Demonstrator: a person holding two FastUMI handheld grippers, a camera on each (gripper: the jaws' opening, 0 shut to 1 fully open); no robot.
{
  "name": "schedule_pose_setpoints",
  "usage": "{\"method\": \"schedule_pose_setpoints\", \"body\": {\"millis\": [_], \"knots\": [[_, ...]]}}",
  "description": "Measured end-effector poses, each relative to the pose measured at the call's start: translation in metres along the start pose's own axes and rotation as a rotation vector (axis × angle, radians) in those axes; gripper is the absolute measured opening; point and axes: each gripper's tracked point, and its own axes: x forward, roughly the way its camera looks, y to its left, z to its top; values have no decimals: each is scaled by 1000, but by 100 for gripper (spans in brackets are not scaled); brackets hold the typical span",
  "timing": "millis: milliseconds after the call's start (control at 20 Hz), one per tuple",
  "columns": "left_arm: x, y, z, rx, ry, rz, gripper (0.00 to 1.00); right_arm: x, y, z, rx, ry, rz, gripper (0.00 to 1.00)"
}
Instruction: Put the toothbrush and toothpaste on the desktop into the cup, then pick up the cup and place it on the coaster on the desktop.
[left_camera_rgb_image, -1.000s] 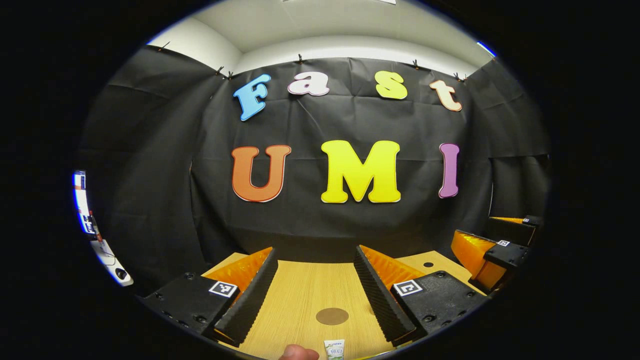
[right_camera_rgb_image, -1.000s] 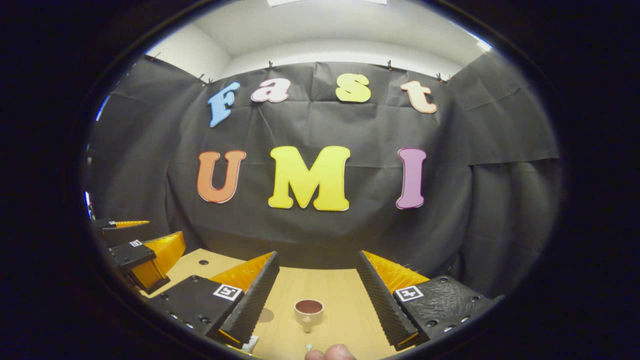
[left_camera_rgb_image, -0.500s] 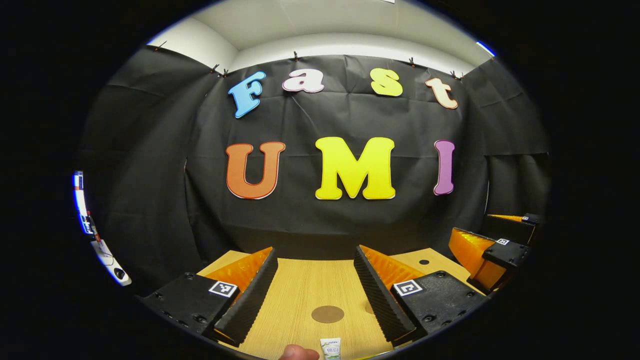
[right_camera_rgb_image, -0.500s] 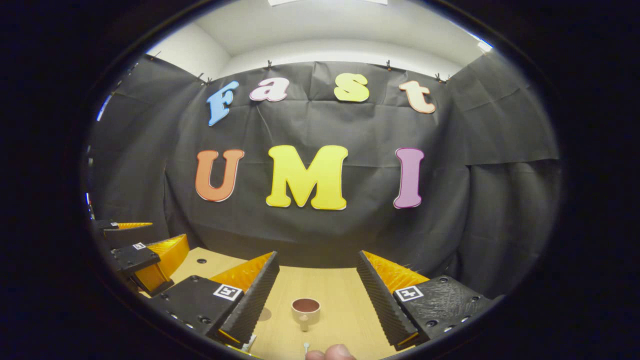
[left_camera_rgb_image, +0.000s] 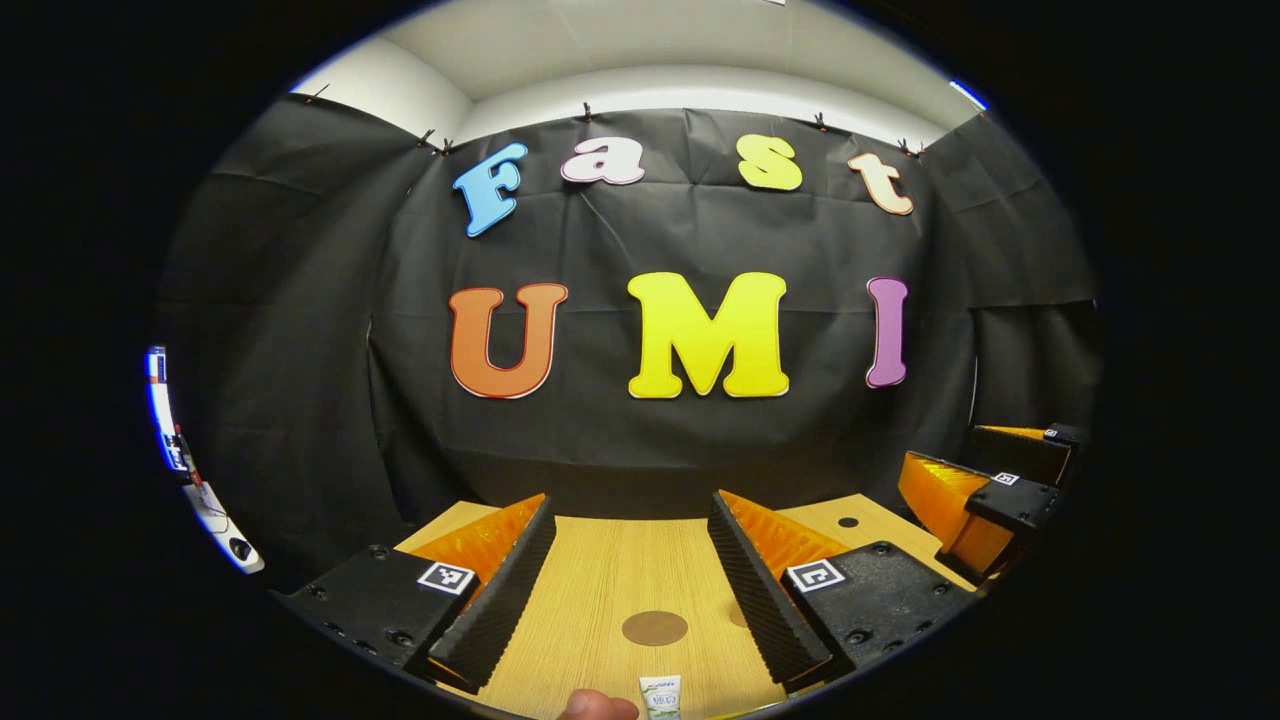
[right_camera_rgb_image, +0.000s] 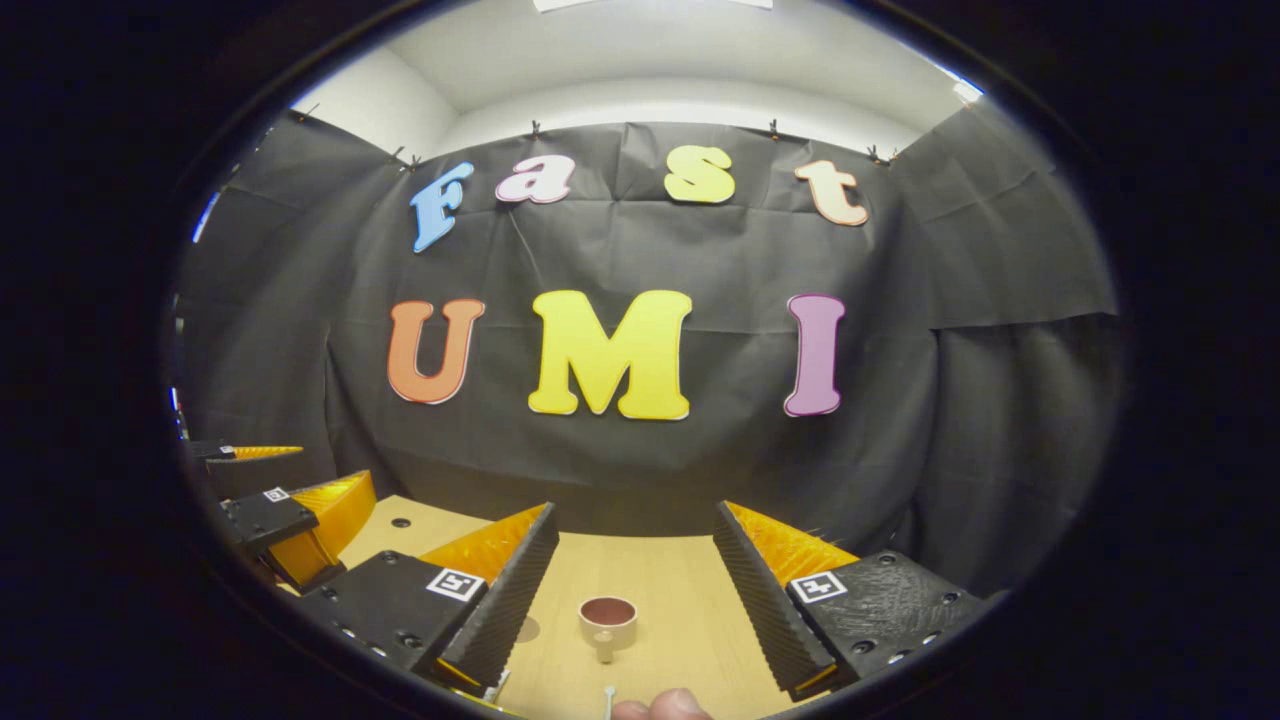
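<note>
In the left gripper view my left gripper (left_camera_rgb_image: 632, 510) is open above the wooden desktop (left_camera_rgb_image: 600, 580). A round brown coaster (left_camera_rgb_image: 655, 628) lies between its fingers, farther off. The end of a white toothpaste tube (left_camera_rgb_image: 660, 696) lies at the bottom edge. My right gripper (left_camera_rgb_image: 985, 500) stands at the far right. In the right gripper view my right gripper (right_camera_rgb_image: 636, 520) is open, and a small cup (right_camera_rgb_image: 607, 619) with a dark inside stands on the desktop between its fingers. A white toothbrush tip (right_camera_rgb_image: 608, 695) lies near the bottom edge. My left gripper (right_camera_rgb_image: 270, 485) is at the far left.
A fingertip (left_camera_rgb_image: 597, 706) sits at the bottom edge of the left gripper view, and another fingertip (right_camera_rgb_image: 662, 706) in the right gripper view. The desktop has a small dark hole (left_camera_rgb_image: 848, 522) near its back right. The black cloth wall closes off the back.
Both views have shifted slightly; the coaster, cup and toothbrush tip sit a little more to the left in their views. Both grippers stay open.
</note>
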Motion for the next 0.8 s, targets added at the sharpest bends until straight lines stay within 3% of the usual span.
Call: {"method": "schedule_pose_setpoints", "body": {"millis": [400, 800], "knots": [[0, -8, -24, 2, 54, -19, 97, 2, -3, -19, -18, 59, 1, 95], [-29, -21, -123, 48, 299, -76, 98, -11, -6, -115, -39, 300, 38, 95]]}}
